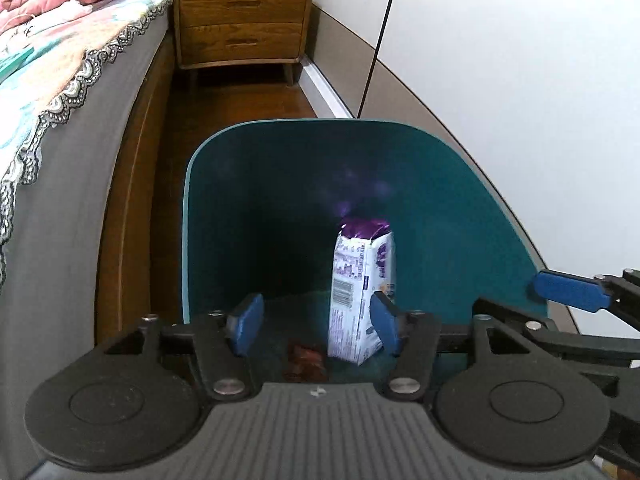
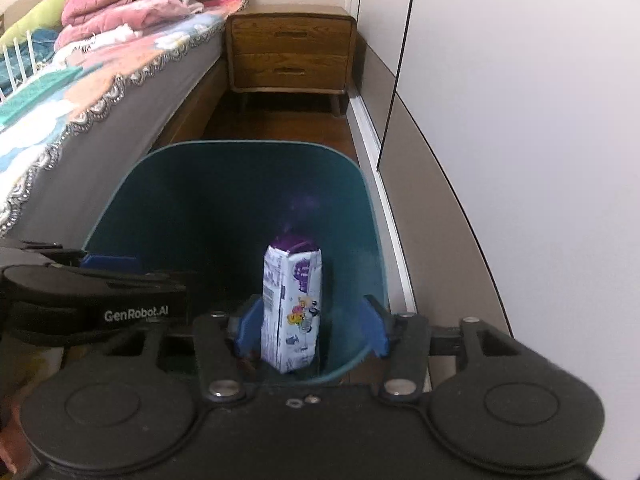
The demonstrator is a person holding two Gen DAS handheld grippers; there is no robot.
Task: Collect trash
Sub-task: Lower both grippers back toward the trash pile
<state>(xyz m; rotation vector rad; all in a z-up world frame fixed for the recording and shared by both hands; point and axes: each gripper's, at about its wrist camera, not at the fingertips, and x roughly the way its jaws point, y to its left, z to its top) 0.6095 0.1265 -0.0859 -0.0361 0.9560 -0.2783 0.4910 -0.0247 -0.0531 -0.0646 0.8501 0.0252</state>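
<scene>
A teal trash bin (image 1: pixel 224 208) stands on the floor between the bed and the wall; it also shows in the right wrist view (image 2: pixel 132 184). A purple and white snack packet (image 1: pixel 360 292) stands upright inside it, also seen in the right wrist view (image 2: pixel 290 312). A small brown wrapper (image 1: pixel 306 364) lies on the bin's bottom. My left gripper (image 1: pixel 316 324) is open and empty above the bin's near rim. My right gripper (image 2: pixel 310 328) is open and empty above the bin; the packet stands below, between its fingers. One right gripper pad (image 1: pixel 568 286) shows at the left wrist view's right edge.
A bed (image 1: pixel 60 80) with a patterned cover and pink bedding runs along the left. A wooden nightstand (image 1: pixel 244 24) with two drawers stands at the far end. A white wardrobe wall (image 1: pixel 520 80) runs along the right. Wooden floor (image 1: pixel 240 104) lies between.
</scene>
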